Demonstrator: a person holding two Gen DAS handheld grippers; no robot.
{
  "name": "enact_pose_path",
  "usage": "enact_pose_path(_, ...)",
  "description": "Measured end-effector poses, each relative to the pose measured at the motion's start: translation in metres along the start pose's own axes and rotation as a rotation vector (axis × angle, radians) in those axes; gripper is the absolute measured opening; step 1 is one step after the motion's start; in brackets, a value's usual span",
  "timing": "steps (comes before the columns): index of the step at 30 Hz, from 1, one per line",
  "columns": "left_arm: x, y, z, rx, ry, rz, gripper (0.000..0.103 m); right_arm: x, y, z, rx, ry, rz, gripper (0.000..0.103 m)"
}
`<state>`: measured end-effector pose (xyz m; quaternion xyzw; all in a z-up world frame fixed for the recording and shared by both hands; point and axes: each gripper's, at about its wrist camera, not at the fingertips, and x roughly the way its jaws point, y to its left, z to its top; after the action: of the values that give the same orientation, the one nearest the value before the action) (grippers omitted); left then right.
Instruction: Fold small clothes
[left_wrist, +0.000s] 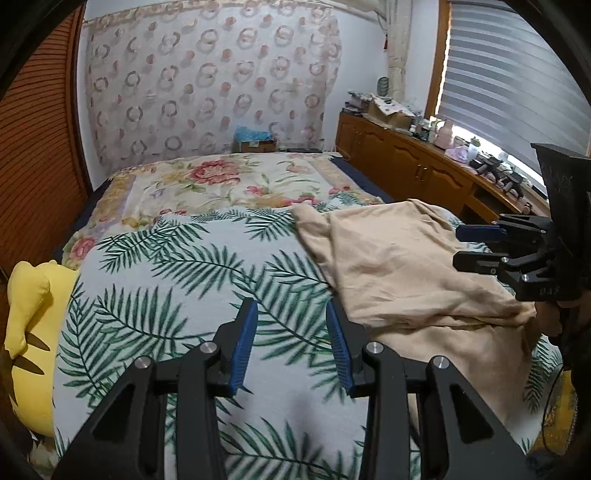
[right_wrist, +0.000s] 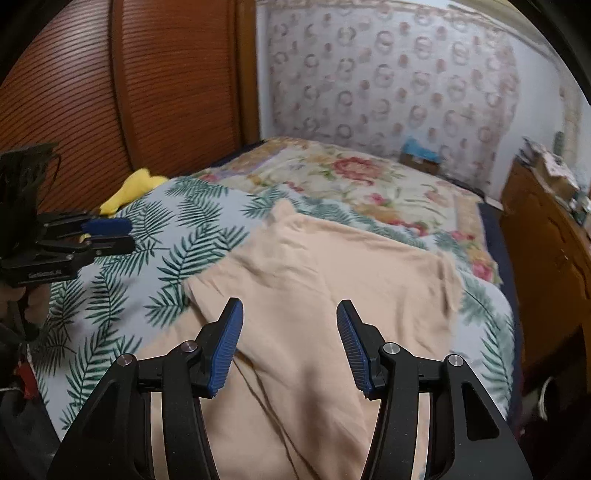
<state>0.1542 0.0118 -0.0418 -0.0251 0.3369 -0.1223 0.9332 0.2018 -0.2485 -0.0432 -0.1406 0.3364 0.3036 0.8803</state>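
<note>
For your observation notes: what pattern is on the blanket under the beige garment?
Green palm fronds on white blanket; clearest in left wrist view.

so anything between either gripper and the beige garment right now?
Nothing visible. The right gripper hangs open directly over the beige garment; the left gripper, open, is over bare leaf-print blanket just beside its edge.

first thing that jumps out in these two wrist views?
The beige garment lies crumpled on the palm-leaf bedspread, filling the middle of the right wrist view. Both hand-held grippers are open and hold nothing: the right hand-held gripper is above the garment, the left hand-held gripper over bare bedspread beside it. A yellow plush toy sits at the bed's left edge.
</note>
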Motion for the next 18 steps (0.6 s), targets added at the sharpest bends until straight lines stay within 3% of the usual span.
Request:
enact_pose_path(7,0.014,0.017,0.004,-0.016,0.023,0.021,0.037,0.044,0.020,0.020,-0.066,0.059,0.084,0.054)
enact_pose_path(18,0.026,0.026,0.005,-0.028,0.043,0.005,0.037,0.092,0.050,0.012,-0.129,0.181,0.219,0.054)
